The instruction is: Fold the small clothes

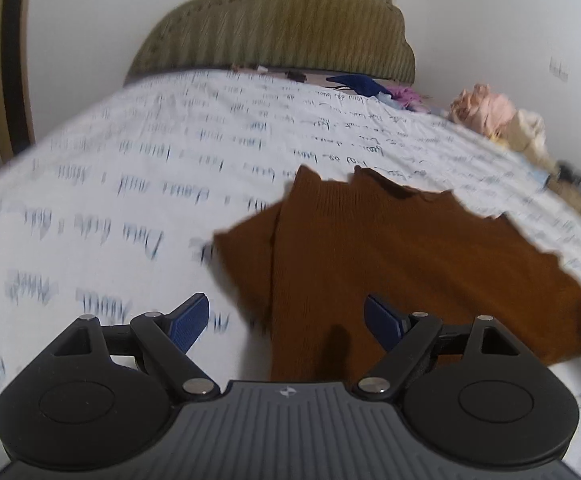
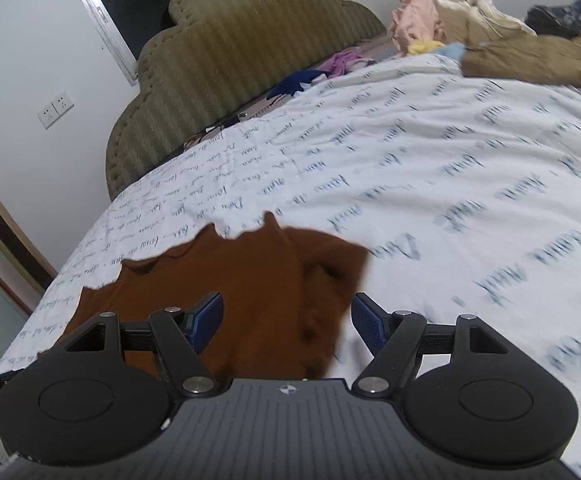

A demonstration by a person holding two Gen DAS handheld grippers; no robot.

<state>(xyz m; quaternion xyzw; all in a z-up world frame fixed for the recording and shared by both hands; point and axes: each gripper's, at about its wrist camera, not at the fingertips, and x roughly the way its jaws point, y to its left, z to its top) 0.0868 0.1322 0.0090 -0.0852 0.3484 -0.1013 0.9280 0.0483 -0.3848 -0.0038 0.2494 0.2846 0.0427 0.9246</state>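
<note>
Garment: we saw a brown knit top (image 1: 390, 256) lying on the bed (image 1: 138, 184), partly folded, one side panel doubled over its middle.
Handling: we judged it light, soft and limp, likely to sag and drag on the sheet; the ribbed knit looked grippy rather than slick.
Where to grip: we reckoned the scalloped hem (image 2: 162, 256) or the doubled side edge offered the cleanest pinch.
Left tongs (image 1: 286, 322): jaws stood wide apart over the near edge, holding nothing.
Right tongs (image 2: 286, 320): jaws also apart above the cloth, pads not pressing it.
Surroundings: a heap of clothes (image 2: 470, 24) and the padded headboard (image 1: 274, 28) sat well apart; we saw nothing blocking the garment.
</note>
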